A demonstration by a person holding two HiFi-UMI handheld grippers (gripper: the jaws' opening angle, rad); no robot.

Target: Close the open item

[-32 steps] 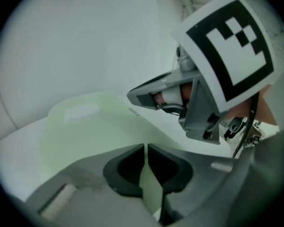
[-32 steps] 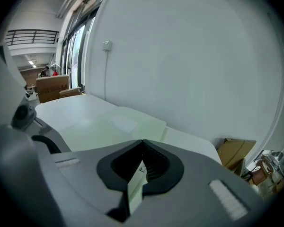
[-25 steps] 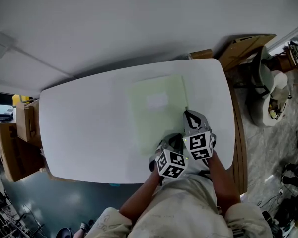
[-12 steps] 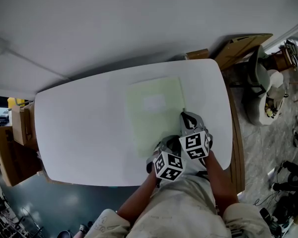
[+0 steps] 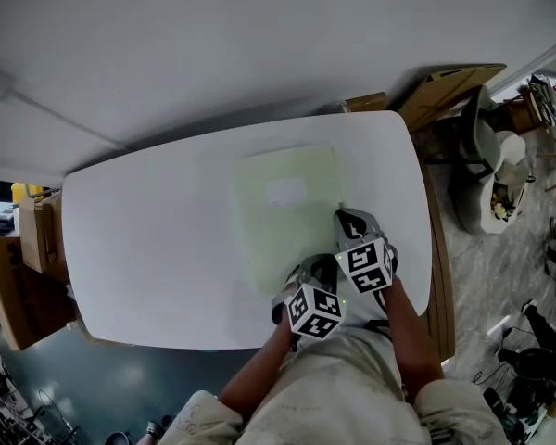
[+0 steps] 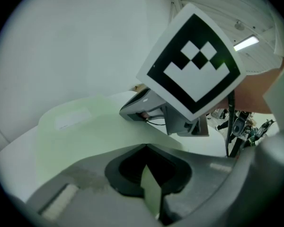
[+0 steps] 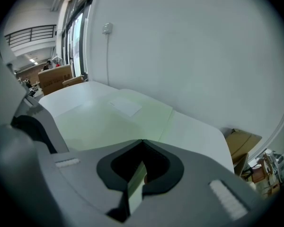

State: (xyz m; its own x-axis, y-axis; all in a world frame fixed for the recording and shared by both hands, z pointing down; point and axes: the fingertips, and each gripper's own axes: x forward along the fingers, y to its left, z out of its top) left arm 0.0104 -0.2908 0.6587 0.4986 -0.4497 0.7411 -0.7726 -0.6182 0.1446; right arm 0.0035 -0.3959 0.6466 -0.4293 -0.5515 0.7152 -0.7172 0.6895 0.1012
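Note:
A pale green notebook (image 5: 283,207) with a white label lies flat and closed on the white table (image 5: 148,248). It spreads ahead of the jaws in the left gripper view (image 6: 80,126) and the right gripper view (image 7: 104,122). My left gripper (image 5: 303,269) sits at the notebook's near edge, its jaws (image 6: 146,145) shut. My right gripper (image 5: 341,213) rests its tip at the notebook's right edge, also shut (image 7: 143,141). A green sliver shows in the slit behind each pair of tips. I cannot tell whether the cover is pinched there. The two grippers are close together, the right one (image 6: 146,105) just ahead of the left.
The table stands against a white wall. Cardboard boxes (image 5: 445,86) lean beyond its right corner, with cluttered floor and a white bag (image 5: 500,184) further right. Wooden furniture (image 5: 23,258) stands off the left end. A person's arms and lap fill the near edge.

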